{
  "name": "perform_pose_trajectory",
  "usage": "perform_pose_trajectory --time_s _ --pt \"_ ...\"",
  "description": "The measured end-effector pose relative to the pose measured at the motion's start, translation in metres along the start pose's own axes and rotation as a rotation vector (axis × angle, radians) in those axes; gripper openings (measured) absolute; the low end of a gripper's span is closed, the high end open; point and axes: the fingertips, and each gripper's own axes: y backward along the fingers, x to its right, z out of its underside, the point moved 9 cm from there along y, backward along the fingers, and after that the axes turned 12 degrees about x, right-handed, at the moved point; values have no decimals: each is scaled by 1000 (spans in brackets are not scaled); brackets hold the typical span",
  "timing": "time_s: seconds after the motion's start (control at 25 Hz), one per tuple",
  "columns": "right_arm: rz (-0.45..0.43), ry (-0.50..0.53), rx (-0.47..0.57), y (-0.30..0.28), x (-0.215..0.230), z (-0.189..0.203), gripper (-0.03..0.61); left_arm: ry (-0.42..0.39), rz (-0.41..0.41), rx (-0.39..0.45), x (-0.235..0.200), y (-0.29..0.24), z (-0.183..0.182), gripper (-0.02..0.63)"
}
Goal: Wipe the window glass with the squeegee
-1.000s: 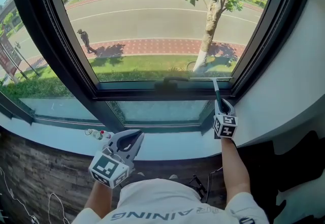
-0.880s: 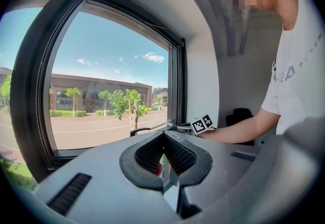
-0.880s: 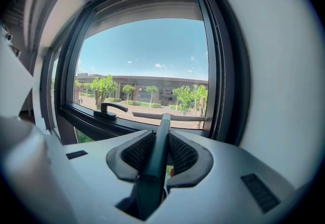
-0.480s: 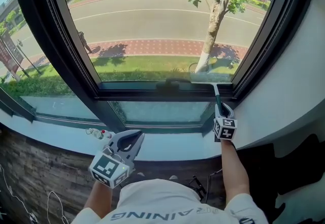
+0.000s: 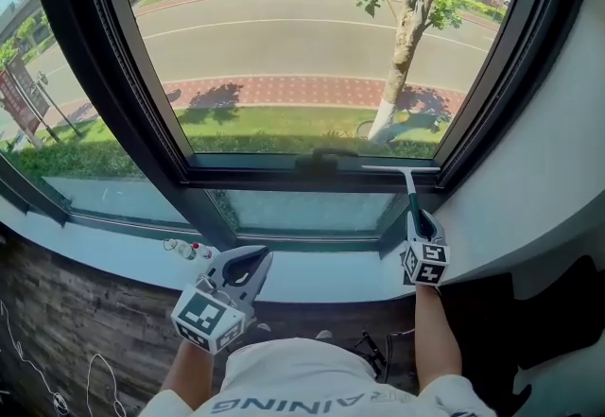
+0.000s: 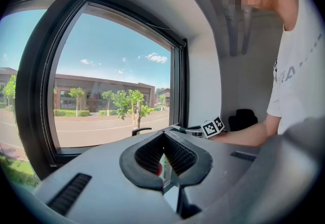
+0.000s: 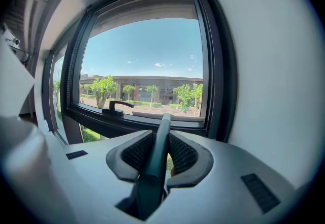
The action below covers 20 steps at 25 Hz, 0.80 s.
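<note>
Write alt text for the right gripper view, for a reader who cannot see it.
The right gripper is shut on the dark green handle of a squeegee, whose blade lies along the bottom edge of the window glass. A black window handle sits to the blade's left.

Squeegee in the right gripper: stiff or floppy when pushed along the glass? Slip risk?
Squeegee handle looks straight, probably stiff; its thin blade likely flexes. Slim, so probably light. Right gripper clamps the smooth handle alone, so it may twist under push.
</note>
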Motion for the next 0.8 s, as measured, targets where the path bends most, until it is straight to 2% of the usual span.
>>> perform_pose_trajectory --time_s 0.2,0.48,0.8 --pt "-18 -26 54 49 -10 -12 100 3 -36 16 5 4 1 17" --pt "-63 -63 174 85 -21 -47 100 -10 -97 29 12 11 1 17" --pt "-18 -77 262 104 -43 -88 100 -11 -85 45 -13 36 3 17"
